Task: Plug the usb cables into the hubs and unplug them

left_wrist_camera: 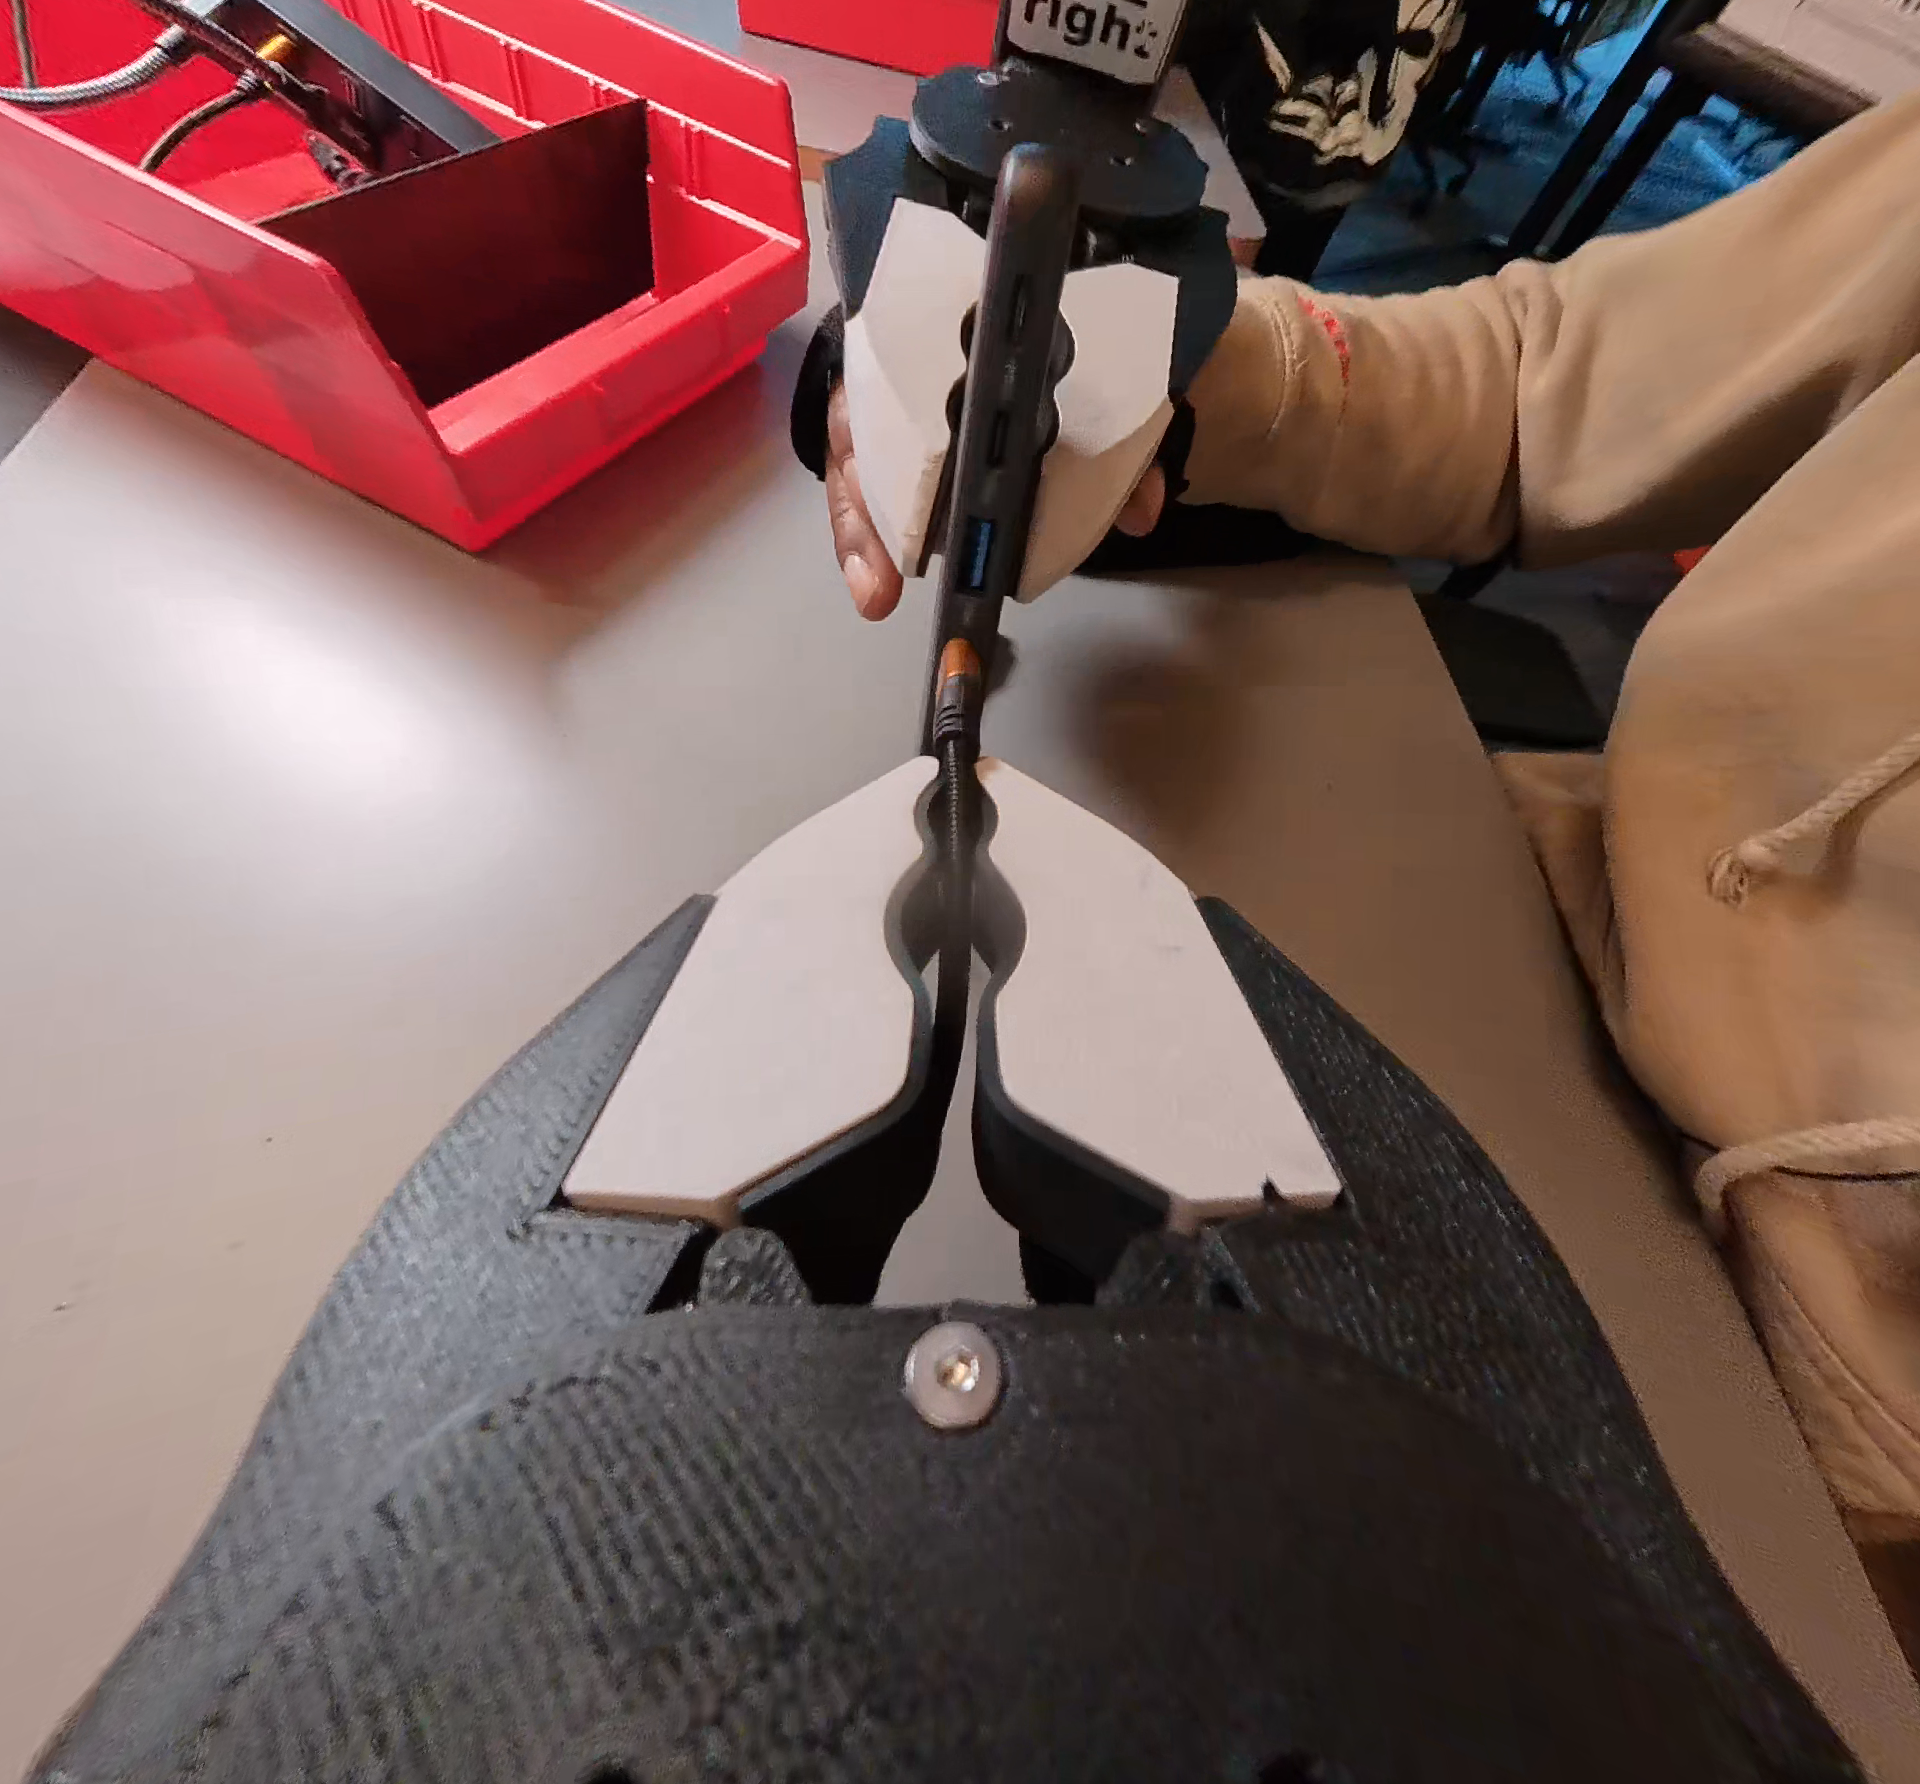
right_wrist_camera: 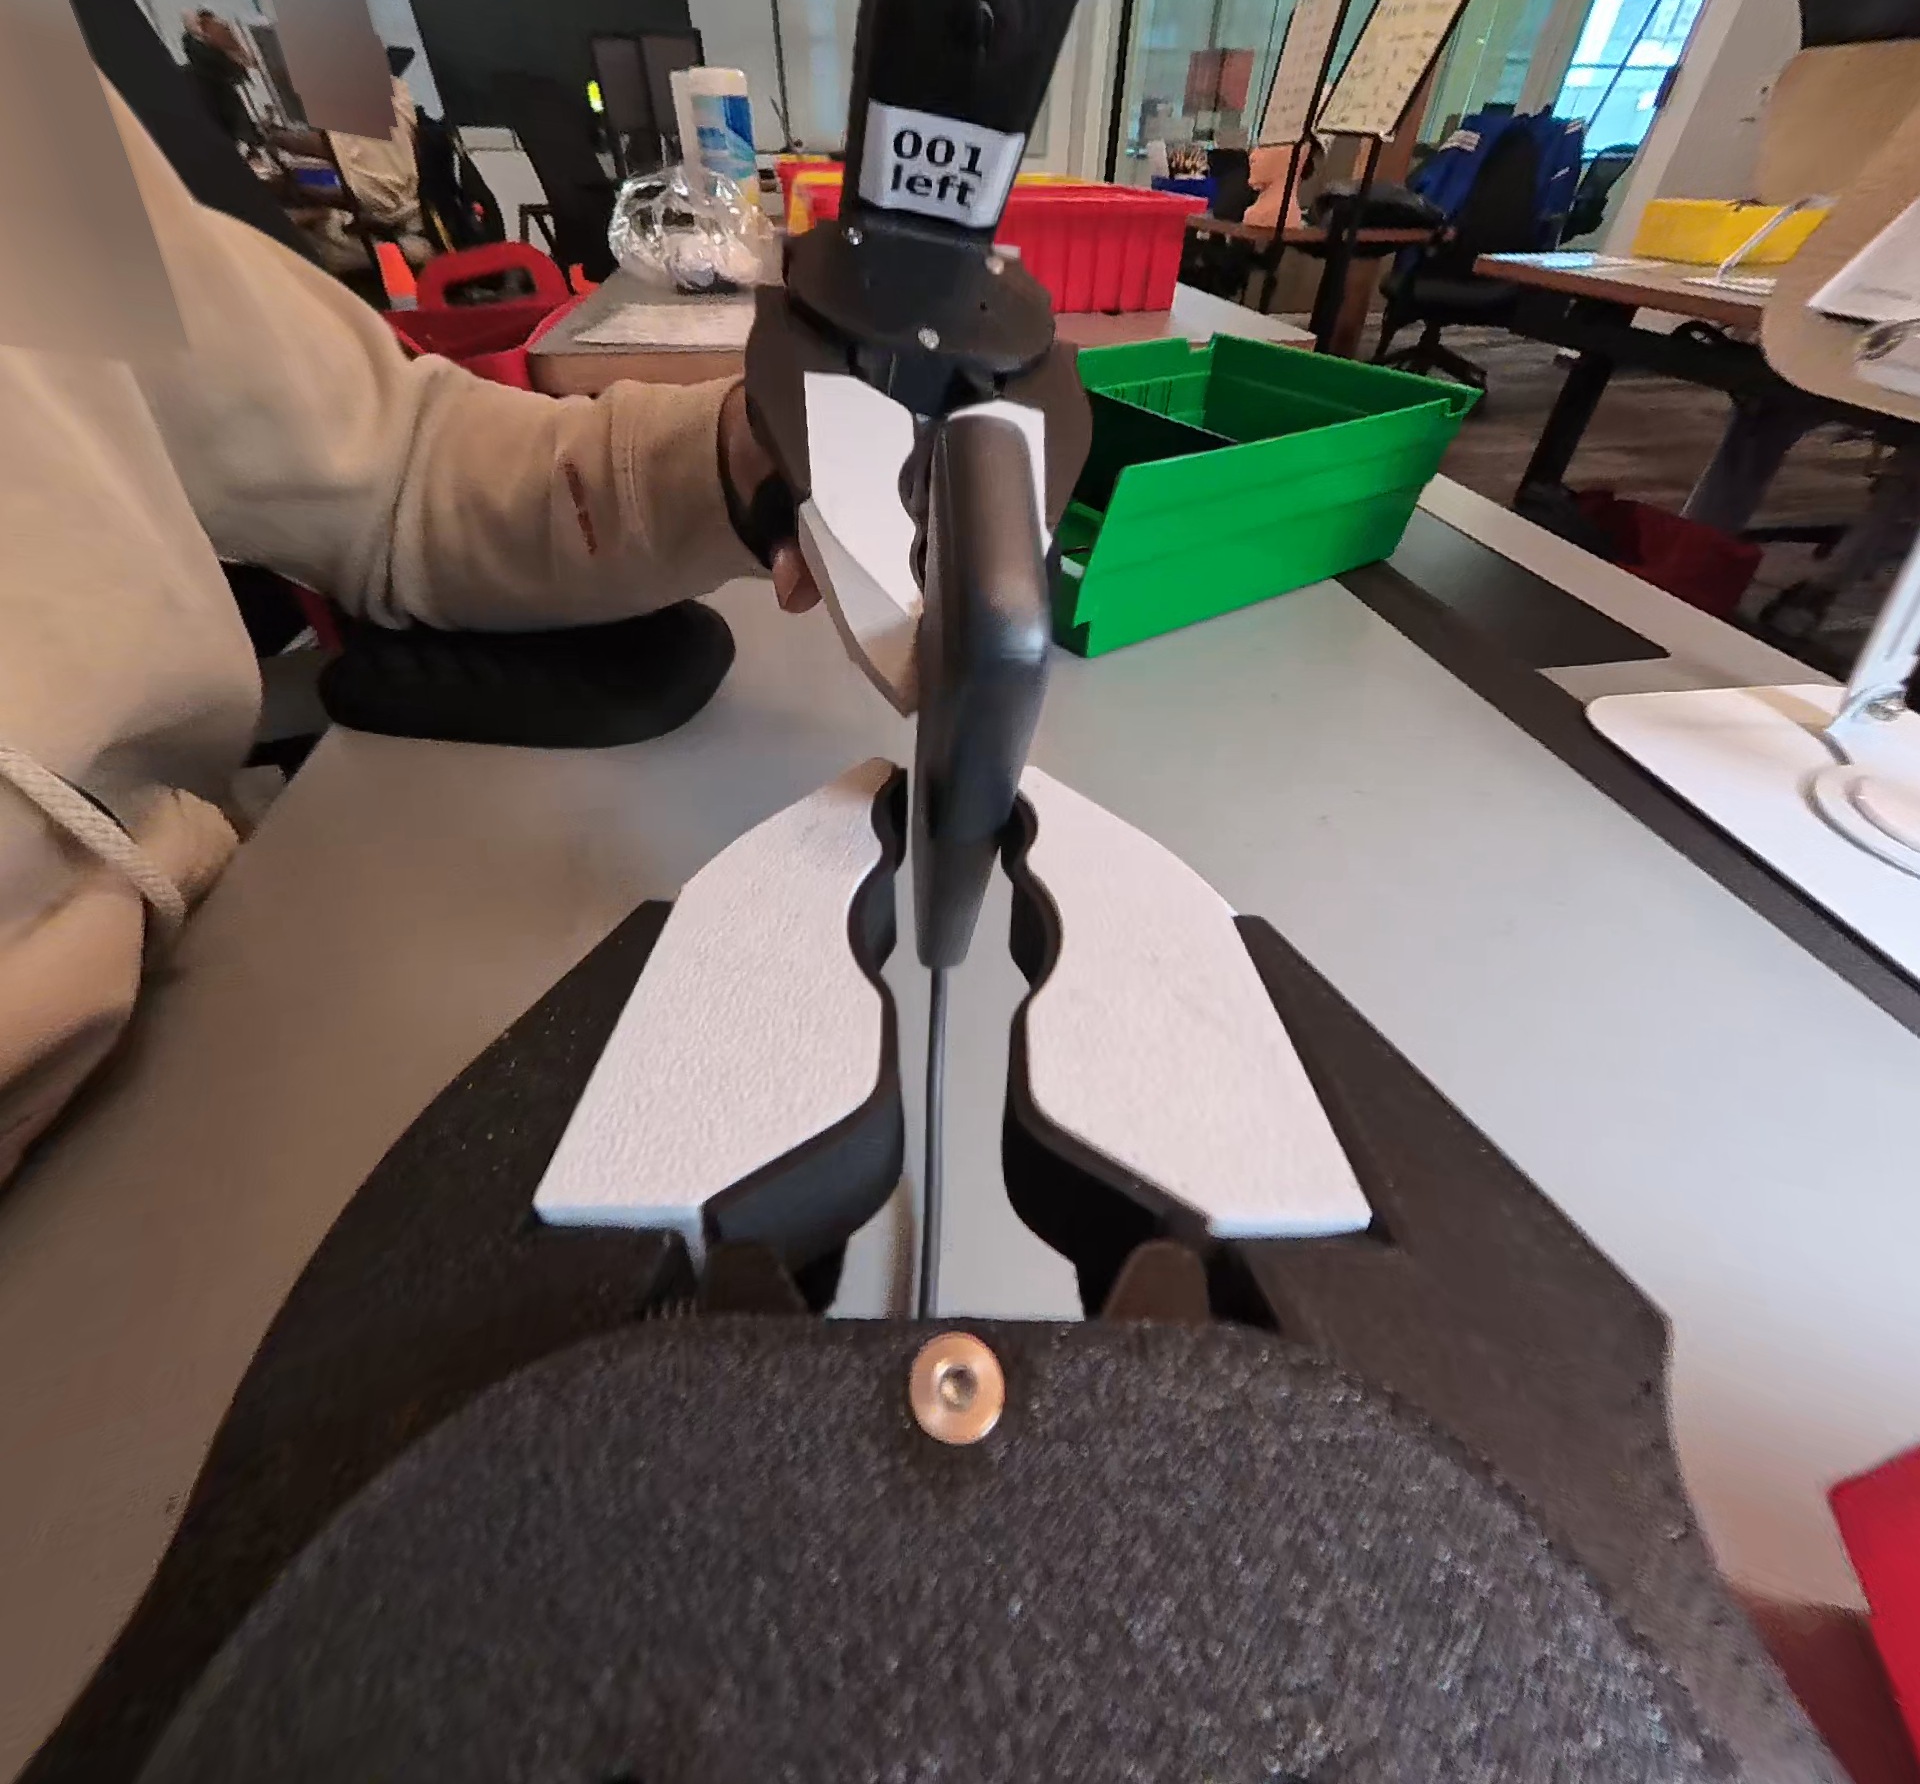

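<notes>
Nearest the lens, the left tongs [left_wrist_camera: 951, 778] pinch a ribbed black cable [left_wrist_camera: 948, 861] between pale, matte pads [left_wrist_camera: 790, 996] with wavy inner edges, set in coarse black printed shells. That cable ends in an orange-collared plug [left_wrist_camera: 954, 669] seated in the lower end of a slim dark hub [left_wrist_camera: 1003, 404], a flat bar with rounded corners, a blue port and small slots along its narrow edge. Both sit in the air above the worktop [left_wrist_camera: 312, 851], which is smooth grey laminate. The right tongs [left_wrist_camera: 987, 529] clamp the hub by its flat sides; from the right wrist view the hub [right_wrist_camera: 982, 695] stands edge-on between grainy white pads [right_wrist_camera: 748, 1038], a thin black lead hanging below it. A beige, soft-knit sleeve [left_wrist_camera: 1455, 404] reaches the right tongs. To the far left sits a glossy red plastic bin [left_wrist_camera: 499, 321] holding a black divider and braided cables; a green ribbed bin [right_wrist_camera: 1257, 477] rests beyond the left tongs [right_wrist_camera: 914, 685].
</notes>
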### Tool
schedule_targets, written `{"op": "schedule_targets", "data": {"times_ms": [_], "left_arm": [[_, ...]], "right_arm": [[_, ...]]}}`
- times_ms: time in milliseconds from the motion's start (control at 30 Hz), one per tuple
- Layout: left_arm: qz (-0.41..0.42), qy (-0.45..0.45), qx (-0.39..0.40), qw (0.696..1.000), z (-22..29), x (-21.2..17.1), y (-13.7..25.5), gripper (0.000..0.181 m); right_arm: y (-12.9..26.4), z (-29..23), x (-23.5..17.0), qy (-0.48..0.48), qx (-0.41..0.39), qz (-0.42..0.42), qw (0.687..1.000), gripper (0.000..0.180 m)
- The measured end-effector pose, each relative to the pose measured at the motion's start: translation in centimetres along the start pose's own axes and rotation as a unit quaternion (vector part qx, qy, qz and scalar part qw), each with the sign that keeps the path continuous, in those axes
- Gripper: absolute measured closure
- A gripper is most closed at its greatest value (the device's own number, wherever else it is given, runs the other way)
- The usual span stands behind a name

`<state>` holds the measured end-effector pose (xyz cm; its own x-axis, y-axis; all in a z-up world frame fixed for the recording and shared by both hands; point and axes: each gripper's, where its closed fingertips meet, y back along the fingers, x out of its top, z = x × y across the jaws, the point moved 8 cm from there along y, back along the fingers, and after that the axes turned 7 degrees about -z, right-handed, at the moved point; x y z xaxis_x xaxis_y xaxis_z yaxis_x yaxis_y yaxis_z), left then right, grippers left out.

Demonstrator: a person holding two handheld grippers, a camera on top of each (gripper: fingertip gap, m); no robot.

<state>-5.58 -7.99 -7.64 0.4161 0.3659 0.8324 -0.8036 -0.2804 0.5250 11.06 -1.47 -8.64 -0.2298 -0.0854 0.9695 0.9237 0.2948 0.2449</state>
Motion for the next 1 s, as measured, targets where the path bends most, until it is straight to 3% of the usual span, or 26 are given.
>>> {"op": "schedule_targets", "data": {"times_ms": [133, 300, 367, 533, 667, 800, 900, 1000], "left_arm": [[0.002, -0.014, 0.009, 1.0, 0.5, 0.3, 0.3, 0.18], [0.021, -0.015, 0.002, 1.0, 0.3, 0.0, -0.1, 0.181], [0.044, -0.013, -0.005, 0.999, 0.3, 0.0, -0.1, 0.18], [0.128, 0.005, 0.034, 0.991, -0.4, 0.8, 1.7, 0.156], [0.191, -0.02, 0.052, 0.98, 0.7, 2.0, 2.9, 0.159], [0.161, 0.001, -0.012, 0.987, 2.3, 2.3, -0.5, 0.157], [0.138, 0.012, 0.034, 0.99, 1.5, 1.7, -3.5, 0.147], [0.175, 0.022, 0.058, 0.983, 0.9, 1.9, -4.2, 0.136]], "right_arm": [[-0.7, -0.5, -0.1, -0.007, 0.013, -0.009, 1.0, 0.157], [-0.5, -0.7, 0.0, 0.006, 0.008, -0.01, 1.0, 0.168], [0.0, -0.7, 0.4, 0.005, 0.009, 0.008, 1.0, 0.168], [2.1, 0.7, 0.7, -0.03, -0.024, 0.072, 0.997, 0.168], [4.1, 1.9, 1.1, -0.039, -0.081, 0.139, 0.986, 0.168], [4.6, 1.8, 2.5, -0.016, -0.107, 0.186, 0.977, 0.168], [4.7, 0.3, 4.6, 0.008, -0.067, 0.266, 0.962, 0.168], [3.8, -0.9, 5.3, 0.003, -0.028, 0.302, 0.953, 0.167]]}}
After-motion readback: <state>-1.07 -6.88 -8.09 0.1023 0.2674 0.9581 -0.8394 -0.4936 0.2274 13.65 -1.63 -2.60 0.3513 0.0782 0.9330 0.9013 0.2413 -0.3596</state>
